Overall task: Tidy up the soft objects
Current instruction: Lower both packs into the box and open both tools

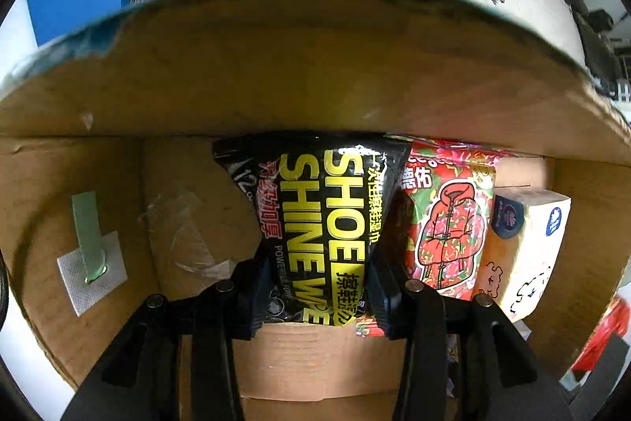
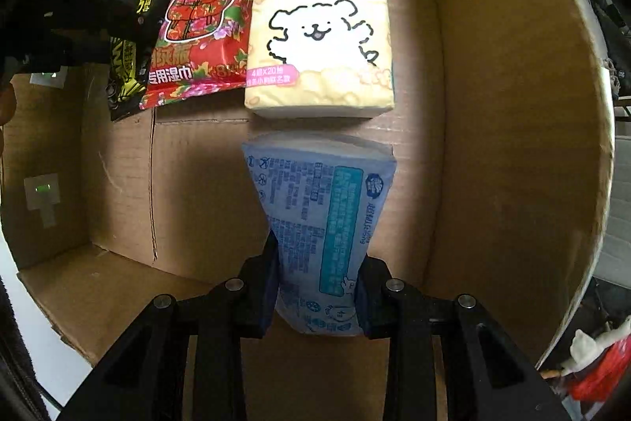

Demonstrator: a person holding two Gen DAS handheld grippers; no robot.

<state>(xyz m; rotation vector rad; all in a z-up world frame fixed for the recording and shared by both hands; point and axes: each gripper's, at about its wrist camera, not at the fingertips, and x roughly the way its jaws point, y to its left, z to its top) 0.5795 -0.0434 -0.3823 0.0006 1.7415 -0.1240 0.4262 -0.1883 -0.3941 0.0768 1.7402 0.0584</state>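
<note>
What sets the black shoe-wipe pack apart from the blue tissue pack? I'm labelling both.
The black shoe-wipe pack has bold yellow lettering; the blue tissue pack has fine print. The left gripper pinches the black one, the right gripper the blue. Both are soft packs over the brown cardboard box.

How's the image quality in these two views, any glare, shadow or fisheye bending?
Left wrist view: heavy fisheye bowing of the cardboard box wall; glare on the shoe shine wipes pack; the background is overexposed. Right wrist view: the yellow tissue pack is brightly lit, the box corners are shadowed, and the blue tissue pack is sharp.
</note>
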